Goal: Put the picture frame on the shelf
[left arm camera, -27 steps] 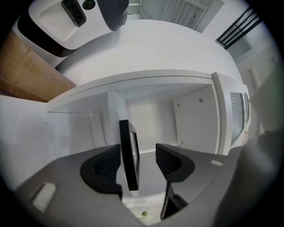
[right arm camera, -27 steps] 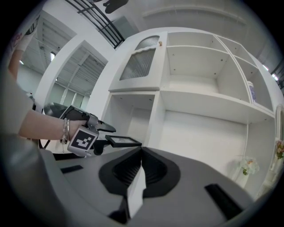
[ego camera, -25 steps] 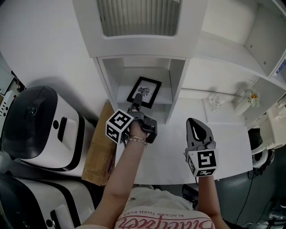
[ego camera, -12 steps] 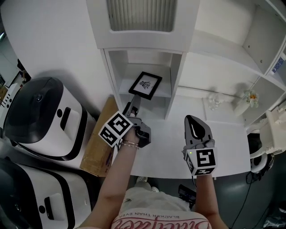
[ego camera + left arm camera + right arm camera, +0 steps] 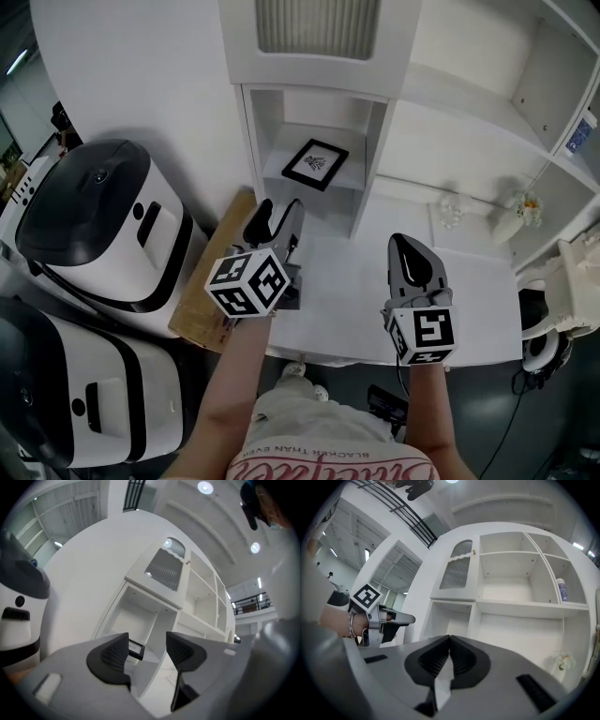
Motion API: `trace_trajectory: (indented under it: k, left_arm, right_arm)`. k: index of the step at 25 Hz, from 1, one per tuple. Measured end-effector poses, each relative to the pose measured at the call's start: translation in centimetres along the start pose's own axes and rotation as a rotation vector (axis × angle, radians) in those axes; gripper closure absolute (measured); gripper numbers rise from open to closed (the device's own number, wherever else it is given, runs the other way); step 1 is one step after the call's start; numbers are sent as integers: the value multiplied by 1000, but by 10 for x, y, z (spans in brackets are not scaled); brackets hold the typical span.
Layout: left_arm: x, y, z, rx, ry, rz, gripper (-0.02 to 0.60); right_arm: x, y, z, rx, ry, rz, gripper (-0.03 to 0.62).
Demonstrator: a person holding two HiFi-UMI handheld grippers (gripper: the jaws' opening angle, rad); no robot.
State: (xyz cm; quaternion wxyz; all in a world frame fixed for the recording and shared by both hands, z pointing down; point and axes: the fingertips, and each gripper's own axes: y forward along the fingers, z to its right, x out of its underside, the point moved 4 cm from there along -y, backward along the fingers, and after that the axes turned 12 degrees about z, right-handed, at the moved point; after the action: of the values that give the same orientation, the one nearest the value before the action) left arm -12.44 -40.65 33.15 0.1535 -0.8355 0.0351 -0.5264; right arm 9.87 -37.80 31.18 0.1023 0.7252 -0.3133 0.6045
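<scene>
The black picture frame [image 5: 316, 164] lies flat on the lower shelf [image 5: 346, 182] inside the white cubby. My left gripper [image 5: 277, 212] hovers in front of that cubby, a short way back from the frame, open and holding nothing. In the left gripper view, a corner of the frame [image 5: 136, 649] shows between the spread jaws of the left gripper [image 5: 147, 654]. My right gripper [image 5: 413, 259] hangs over the white counter to the right, shut and empty. The right gripper view shows the right gripper [image 5: 450, 651] with its jaws pressed together, and the left gripper [image 5: 407, 618] at the far left.
Two large white-and-black machines [image 5: 92, 223] stand at the left, beside a cardboard box [image 5: 212, 291]. A small glass ornament [image 5: 452, 212] and a flower vase [image 5: 527, 202] sit on the counter [image 5: 347, 291] at the right. More open shelf bays [image 5: 517, 573] rise above.
The left gripper let go of the frame, opened and drew back out of the cubby. The frame stays on the shelf. The right gripper has barely moved.
</scene>
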Motion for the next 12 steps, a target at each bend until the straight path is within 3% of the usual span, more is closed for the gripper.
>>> trace_trajectory:
  k: [7,12]
  left_arm:
    - [-23,-29,14,120,260,7,358]
    - [-46,-48,13,173,392,32,496]
  right_arm:
    - [-17,-7,-15,11,-26,25,585]
    - [-32,-5,-32,25,-39,40,585]
